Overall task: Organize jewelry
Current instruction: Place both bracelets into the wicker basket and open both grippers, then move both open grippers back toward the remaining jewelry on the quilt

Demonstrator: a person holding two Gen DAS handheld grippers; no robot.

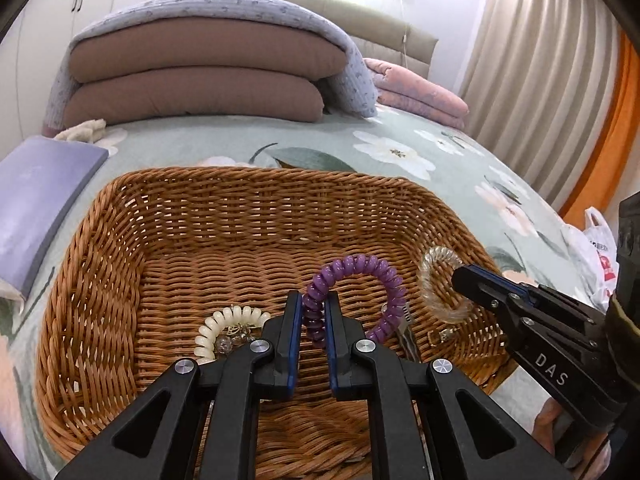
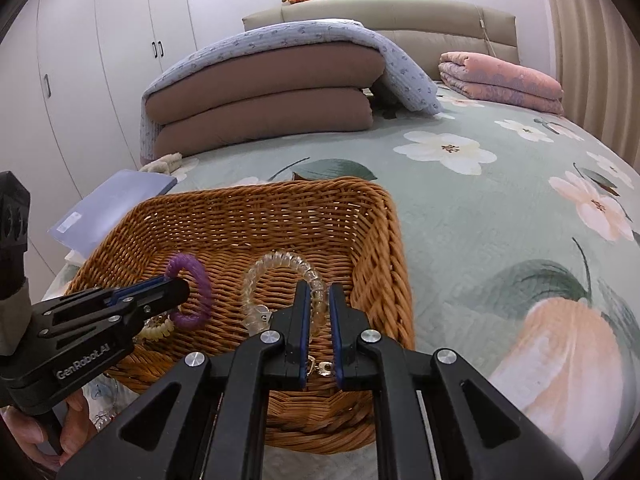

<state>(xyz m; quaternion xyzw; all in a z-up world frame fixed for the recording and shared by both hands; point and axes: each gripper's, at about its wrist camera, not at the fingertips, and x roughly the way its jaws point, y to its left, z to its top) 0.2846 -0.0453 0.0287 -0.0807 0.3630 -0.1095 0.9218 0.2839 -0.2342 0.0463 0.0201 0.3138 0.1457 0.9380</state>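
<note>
A brown wicker basket (image 1: 256, 176) (image 2: 280, 192) sits on a flowered bedspread. My left gripper (image 1: 314, 298) (image 2: 182, 286) is shut on a purple spiral hair tie (image 1: 360, 266) (image 2: 192, 268), which stands upright over the basket's middle. My right gripper (image 2: 319, 290) (image 1: 460, 280) is shut on a clear spiral hair tie (image 2: 272, 264) (image 1: 434, 258), holding it above the basket's right part. A white spiral hair tie (image 1: 224, 320) (image 2: 158, 330) lies on the basket floor at the left, next to some small beaded pieces (image 1: 236, 338). A small metal charm (image 2: 324, 368) shows low between the right fingers.
A lilac folder (image 1: 36, 200) (image 2: 116, 208) lies left of the basket. Folded brown quilts (image 1: 200, 76) under a blue cover and a pink quilt (image 1: 420, 92) are stacked at the bed's far end. A white plastic bag (image 1: 600, 248) is at the right edge. A person's hand (image 2: 32, 432) grips the left tool.
</note>
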